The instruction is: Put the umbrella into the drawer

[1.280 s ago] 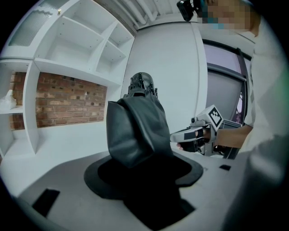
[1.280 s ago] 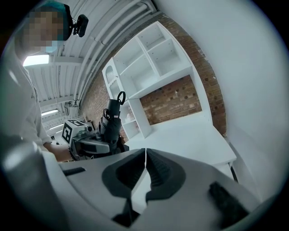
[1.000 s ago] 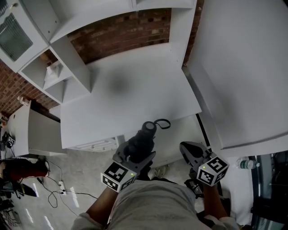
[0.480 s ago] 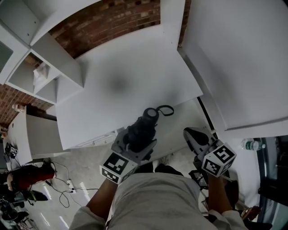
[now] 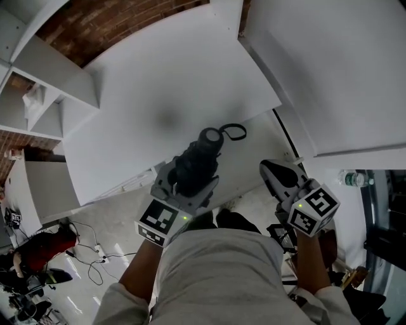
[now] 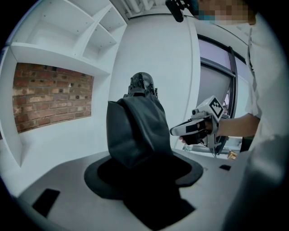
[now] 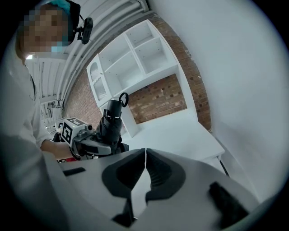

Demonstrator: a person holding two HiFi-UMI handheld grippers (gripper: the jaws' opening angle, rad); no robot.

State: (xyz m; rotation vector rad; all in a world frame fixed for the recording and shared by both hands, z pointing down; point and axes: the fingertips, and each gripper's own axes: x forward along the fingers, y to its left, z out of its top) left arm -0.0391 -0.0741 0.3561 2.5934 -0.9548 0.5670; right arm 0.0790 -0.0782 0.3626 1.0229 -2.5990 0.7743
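A folded black umbrella [image 5: 200, 160] stands nearly upright in my left gripper [image 5: 189, 178], which is shut on its fabric body. Its round handle end [image 5: 211, 136] and wrist loop [image 5: 234, 132] hang over the front edge of the white desk [image 5: 171, 76]. In the left gripper view the umbrella [image 6: 137, 126] fills the space between the jaws. My right gripper [image 5: 271, 172] is beside it on the right, shut with nothing in it, its pads [image 7: 135, 173] meeting. It also shows in the left gripper view as the right gripper [image 6: 180, 131]. The umbrella [image 7: 111, 121] shows in the right gripper view too.
A drawer front [image 5: 130, 184] runs under the desk's edge. White shelving [image 5: 44, 95] stands at the left before a brick wall [image 5: 95, 19]. A large white panel [image 5: 330, 76] lies to the right. Cables [image 5: 95, 266] trail on the floor, and a water bottle [image 5: 351, 178] is at far right.
My left gripper has sunk a little and moved towards the desk's front edge with the umbrella still in it. The right gripper has hardly moved.
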